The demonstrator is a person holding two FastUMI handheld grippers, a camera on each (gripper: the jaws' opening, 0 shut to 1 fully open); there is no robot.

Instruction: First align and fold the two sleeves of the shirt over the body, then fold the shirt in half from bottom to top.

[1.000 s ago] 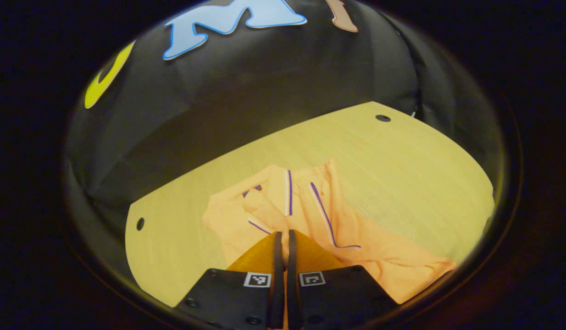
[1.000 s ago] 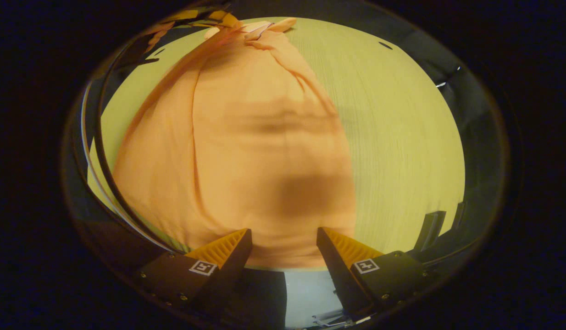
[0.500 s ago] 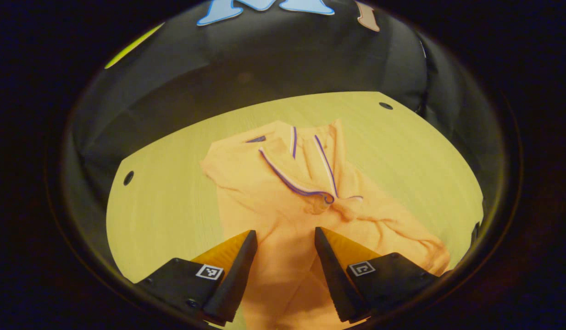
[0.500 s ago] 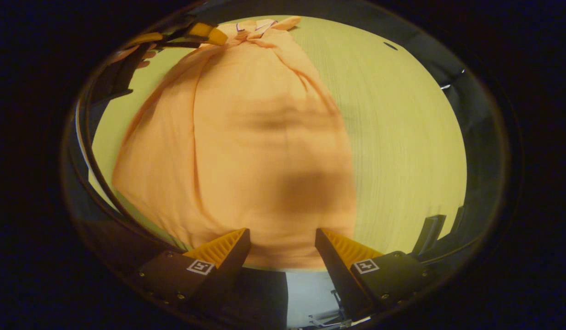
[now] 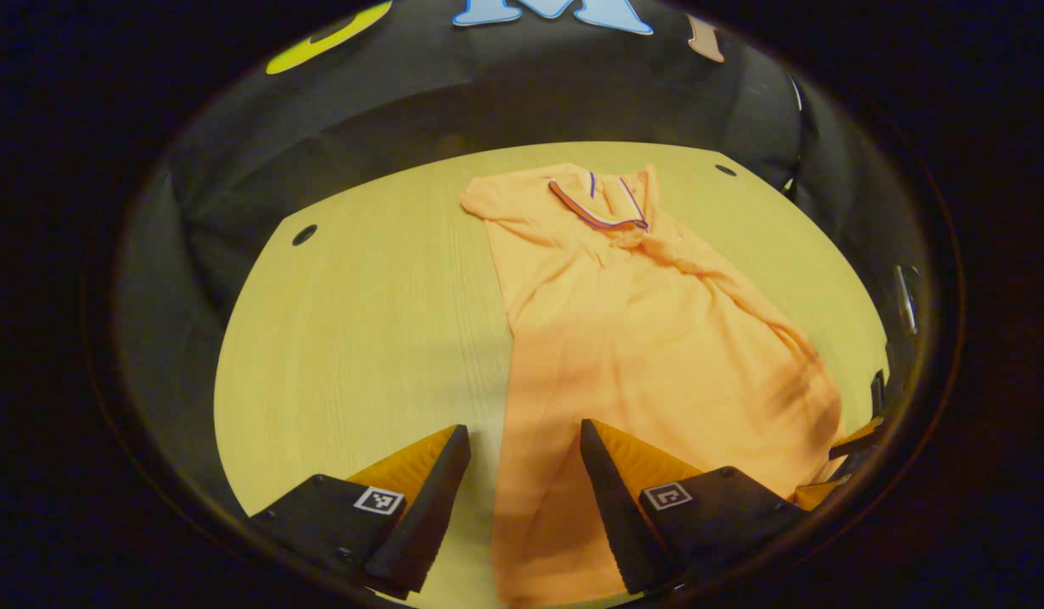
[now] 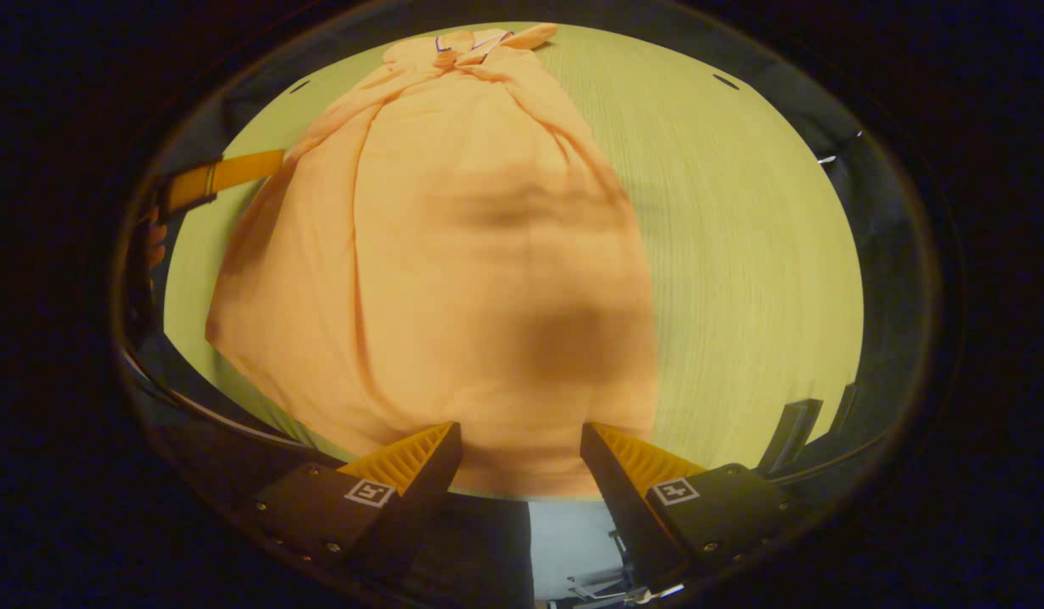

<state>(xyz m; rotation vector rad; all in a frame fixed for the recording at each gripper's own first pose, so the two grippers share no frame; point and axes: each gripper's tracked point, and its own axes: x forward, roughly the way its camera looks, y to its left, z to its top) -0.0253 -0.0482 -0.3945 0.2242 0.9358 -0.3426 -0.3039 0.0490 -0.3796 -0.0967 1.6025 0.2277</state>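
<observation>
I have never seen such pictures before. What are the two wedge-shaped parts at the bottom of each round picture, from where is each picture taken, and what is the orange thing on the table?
There is no robot arm here. A person holds a two-finger tool in each hand, and a small wide-angle camera rides on each tool. The wedges at the bottom are that tool's own fingers.

The left gripper view looks along the left gripper. The right gripper view looks along the right gripper. Both stand open and hold nothing.

The orange thing is a shirt lying on a light wooden table. Its collar with dark trim lies at the far end, and its sleeves look folded in over the body. In the right gripper view, the shirt's bottom edge lies just ahead of the open fingers.
</observation>
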